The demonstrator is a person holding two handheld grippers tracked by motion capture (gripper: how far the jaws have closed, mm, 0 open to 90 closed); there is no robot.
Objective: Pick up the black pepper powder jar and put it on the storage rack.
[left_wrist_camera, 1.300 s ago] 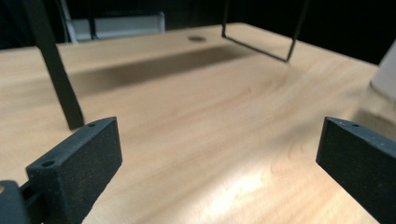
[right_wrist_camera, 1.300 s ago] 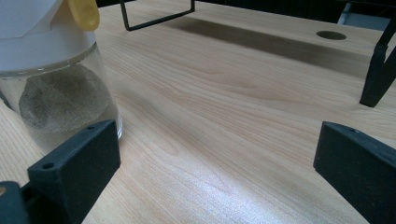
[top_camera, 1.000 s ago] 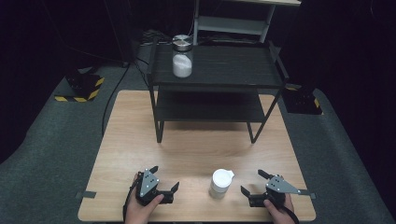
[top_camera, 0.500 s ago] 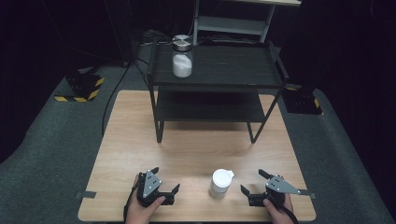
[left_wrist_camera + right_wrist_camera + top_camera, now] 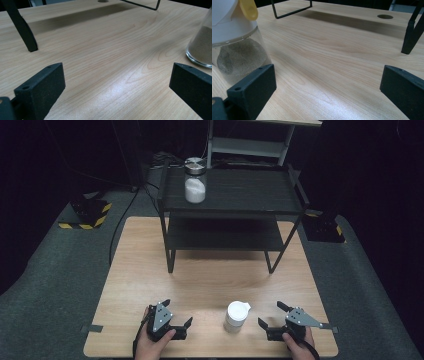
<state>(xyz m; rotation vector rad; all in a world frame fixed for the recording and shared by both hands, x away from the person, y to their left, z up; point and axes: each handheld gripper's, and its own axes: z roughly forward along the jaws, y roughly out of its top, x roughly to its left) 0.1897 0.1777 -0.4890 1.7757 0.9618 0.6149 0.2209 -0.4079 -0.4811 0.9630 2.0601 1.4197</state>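
Dark surroundings (indistinct); white-lidded jar [image 5: 200, 47] half cropped.

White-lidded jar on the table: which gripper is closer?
Right. The right gripper sits just to the right of the white-lidded jar, jaws open. The left gripper lies farther off on the jar's left, jaws open too.
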